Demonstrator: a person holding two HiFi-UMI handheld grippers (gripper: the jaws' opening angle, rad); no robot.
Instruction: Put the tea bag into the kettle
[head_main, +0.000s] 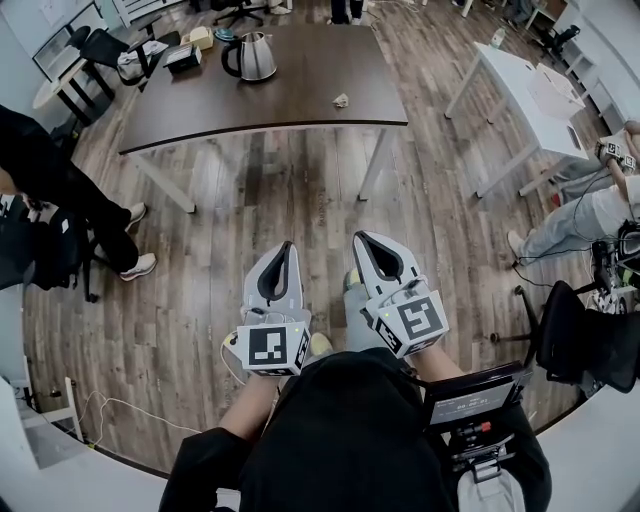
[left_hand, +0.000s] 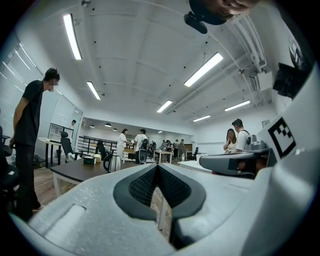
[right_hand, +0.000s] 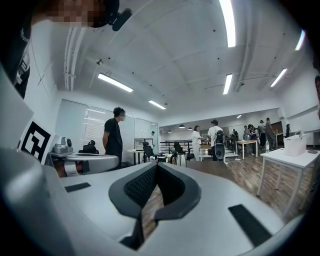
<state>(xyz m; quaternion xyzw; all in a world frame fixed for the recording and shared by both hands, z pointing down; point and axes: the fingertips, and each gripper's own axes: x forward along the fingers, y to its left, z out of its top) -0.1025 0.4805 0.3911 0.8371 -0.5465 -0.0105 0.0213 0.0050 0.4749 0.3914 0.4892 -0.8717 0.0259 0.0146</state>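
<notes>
We hold the left gripper and the right gripper side by side over the wooden floor. Both have their jaws pressed together and grip nothing. A person in black stands at the left, and a white table at the right. Well ahead, on the dark table, the tea bag lies apart from the kettle. We cannot see inside the kettle.
</notes>
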